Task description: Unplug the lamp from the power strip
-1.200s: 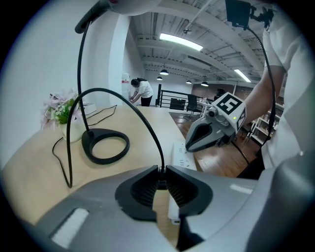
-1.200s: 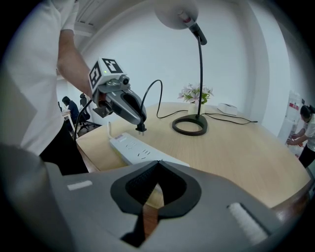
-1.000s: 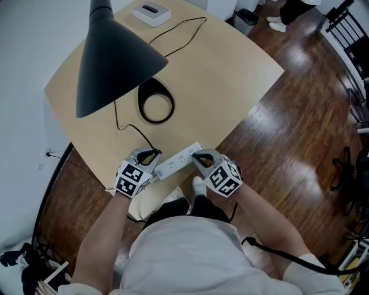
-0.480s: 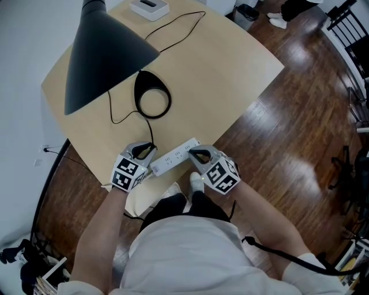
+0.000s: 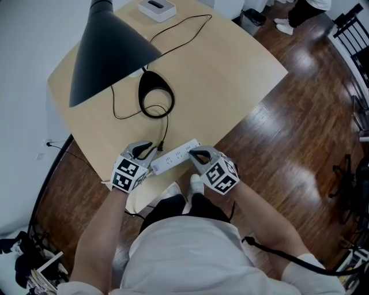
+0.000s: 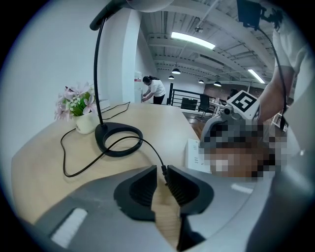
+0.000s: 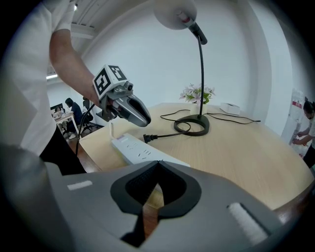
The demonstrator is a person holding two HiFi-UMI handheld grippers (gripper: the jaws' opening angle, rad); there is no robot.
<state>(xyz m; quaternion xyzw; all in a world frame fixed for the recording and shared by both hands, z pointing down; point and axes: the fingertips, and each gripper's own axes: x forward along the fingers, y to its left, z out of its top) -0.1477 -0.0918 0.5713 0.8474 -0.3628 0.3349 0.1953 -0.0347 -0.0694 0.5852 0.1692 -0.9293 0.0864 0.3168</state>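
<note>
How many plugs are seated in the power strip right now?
0 showing. The lamp plug is out, beside the power strip, prongs bare. The strip's near end is hidden behind the right gripper.

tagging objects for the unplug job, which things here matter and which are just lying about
Job: lamp; its plug, already out and lying on the table; power strip.

Lying about: flowers; white box; bin.
</note>
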